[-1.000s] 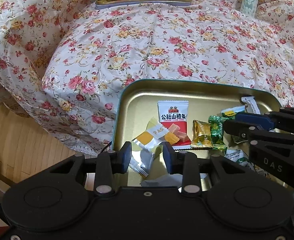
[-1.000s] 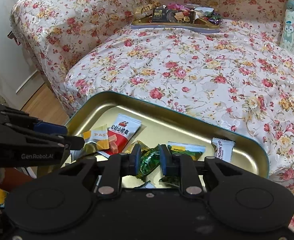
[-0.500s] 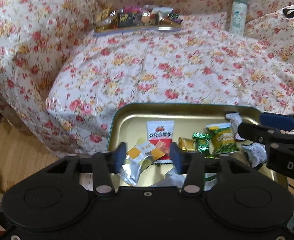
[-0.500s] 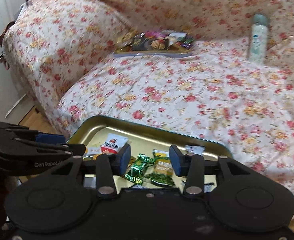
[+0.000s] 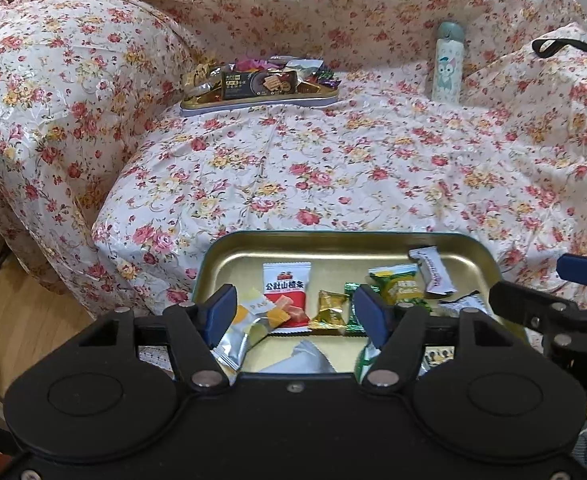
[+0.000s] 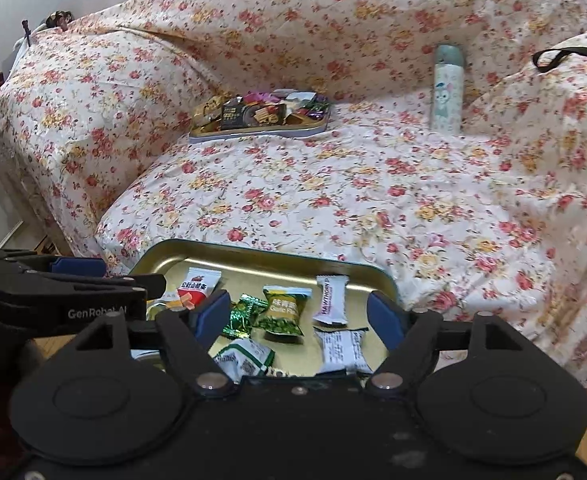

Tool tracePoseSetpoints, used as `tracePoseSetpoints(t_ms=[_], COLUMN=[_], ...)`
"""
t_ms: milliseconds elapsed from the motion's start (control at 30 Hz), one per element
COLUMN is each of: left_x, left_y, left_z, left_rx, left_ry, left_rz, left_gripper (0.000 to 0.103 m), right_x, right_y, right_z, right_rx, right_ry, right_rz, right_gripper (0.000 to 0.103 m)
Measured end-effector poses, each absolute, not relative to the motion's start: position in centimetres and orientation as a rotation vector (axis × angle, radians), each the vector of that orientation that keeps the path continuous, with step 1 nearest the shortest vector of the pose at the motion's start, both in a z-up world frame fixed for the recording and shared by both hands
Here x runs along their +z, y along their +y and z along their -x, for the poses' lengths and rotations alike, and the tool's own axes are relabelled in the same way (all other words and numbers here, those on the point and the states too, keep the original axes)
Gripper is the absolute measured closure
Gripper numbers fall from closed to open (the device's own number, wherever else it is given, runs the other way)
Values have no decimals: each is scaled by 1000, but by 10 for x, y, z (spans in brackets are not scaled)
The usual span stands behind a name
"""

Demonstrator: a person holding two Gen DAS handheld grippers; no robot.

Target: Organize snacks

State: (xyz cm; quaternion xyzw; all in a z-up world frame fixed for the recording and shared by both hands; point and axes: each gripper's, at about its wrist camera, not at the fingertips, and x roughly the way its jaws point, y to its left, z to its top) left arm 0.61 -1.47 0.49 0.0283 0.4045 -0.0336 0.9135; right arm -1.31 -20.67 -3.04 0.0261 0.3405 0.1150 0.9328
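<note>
The snacks lie loose in the near tin (image 5: 213, 264), a gold tray with a teal rim set at the front edge of the sofa seat. At its left end are the red haw pack (image 5: 286, 294) and, touching it, the yellow-and-silver pack (image 5: 241, 326); toward the middle sit a gold candy (image 5: 330, 312) and a green candy (image 6: 243, 316); toward the right end are the green pea pack (image 6: 283, 314) and the white hawthorn pack (image 6: 330, 300), with more wrappers along the near rim.

A second ago the left gripper (image 5: 293, 316) was closed on the yellow-and-silver pack and the right gripper (image 6: 299, 316) on the green candy. Now both have their jaws spread wide and empty, pulled back and raised off the tin, with the two sweets lying in the tray. That reads as a release rather than a carry: both pieces are dropped, nothing is in hand, and the sorting is early or being restarted.

Well apart, at the back left corner of the seat against the backrest, a second tin (image 6: 253, 132) is heaped with dark and mixed packets, probably the destination. A bottle (image 5: 446, 66) stands at the back right. The floral cover is soft and creased, so either tin may tip if pressed at an edge.
</note>
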Motion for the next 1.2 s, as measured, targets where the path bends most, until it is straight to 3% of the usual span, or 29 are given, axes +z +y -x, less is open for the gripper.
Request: tracePoseSetpoints(t_ms=[1200], left_x=[6], left_y=[-11], left_z=[15], left_rx=[-39], left_ry=[824], left_rz=[-35], left_gripper=[33], right_x=[-48], right_y=[-200], right_z=[32], right_rx=[171], right_ry=[744], right_rz=[-37], right_gripper=[17])
